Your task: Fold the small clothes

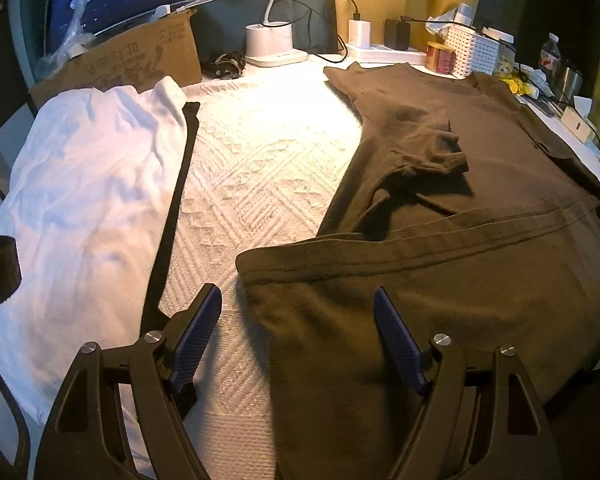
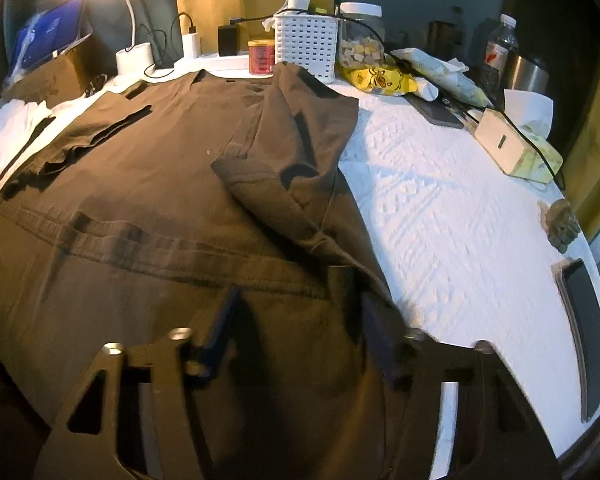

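Observation:
A dark brown T-shirt (image 1: 480, 248) (image 2: 140, 168) lies spread on the white textured cover, its lower part folded up so the hem runs across it. Both sleeves are turned in over the body. My left gripper (image 1: 298, 294) is open above the shirt's near left corner, with one finger over the bare cover and the other over the fabric. My right gripper (image 2: 300, 300) hovers at the shirt's right side near the folded-in sleeve (image 2: 300, 152). Its jaws stand apart with brown fabric between and below them, and they look blurred. A white garment (image 1: 80, 200) lies to the left.
A black cloth edge (image 1: 172, 220) shows under the white garment. At the back stand a cardboard box (image 1: 140, 60), lamp base (image 1: 268, 42), white basket (image 2: 306, 44), red tin (image 2: 261, 57) and jar (image 2: 360, 36). On the right lie a tissue box (image 2: 512, 148) and phone (image 2: 588, 340).

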